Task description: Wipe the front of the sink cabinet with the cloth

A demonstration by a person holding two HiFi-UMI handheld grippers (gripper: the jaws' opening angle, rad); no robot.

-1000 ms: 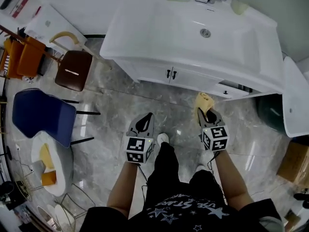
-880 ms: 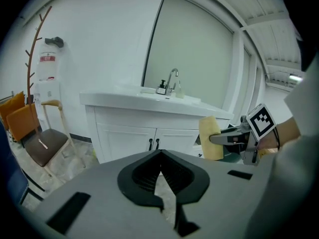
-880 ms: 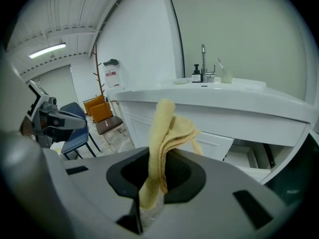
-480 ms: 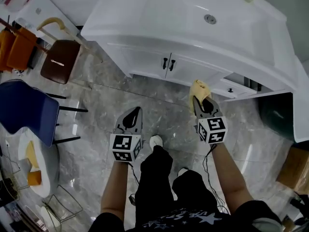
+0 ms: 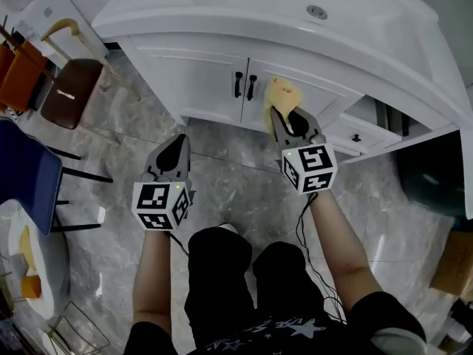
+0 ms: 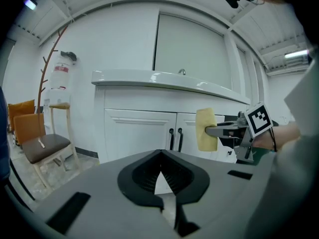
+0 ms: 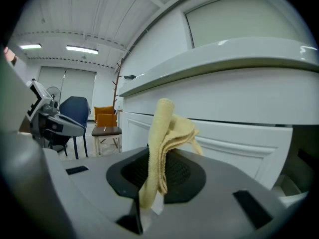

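Observation:
The white sink cabinet (image 5: 199, 80) has two doors with dark handles (image 5: 244, 85) under the basin top (image 5: 295, 21). My right gripper (image 5: 287, 117) is shut on a folded yellow cloth (image 5: 281, 95), which it holds up at the right door, just right of the handles; whether the cloth touches the door I cannot tell. In the right gripper view the cloth (image 7: 164, 138) stands up out of the jaws in front of the cabinet (image 7: 234, 138). My left gripper (image 5: 175, 150) is shut and empty, lower left, short of the cabinet. From the left gripper view I see the cloth (image 6: 206, 129) beside the handles (image 6: 175, 139).
A drawer (image 5: 362, 128) stands open at the cabinet's right, with a dark bin (image 5: 436, 183) beyond. A brown chair (image 5: 70, 95), a blue chair (image 5: 18, 183) and a round white table (image 5: 29, 265) line the left. The person's legs (image 5: 236, 272) are on marble floor below.
Both grippers have moved forward to the cabinet, which now looms much closer. The right gripper has carried the cloth from over the floor up to the right door.

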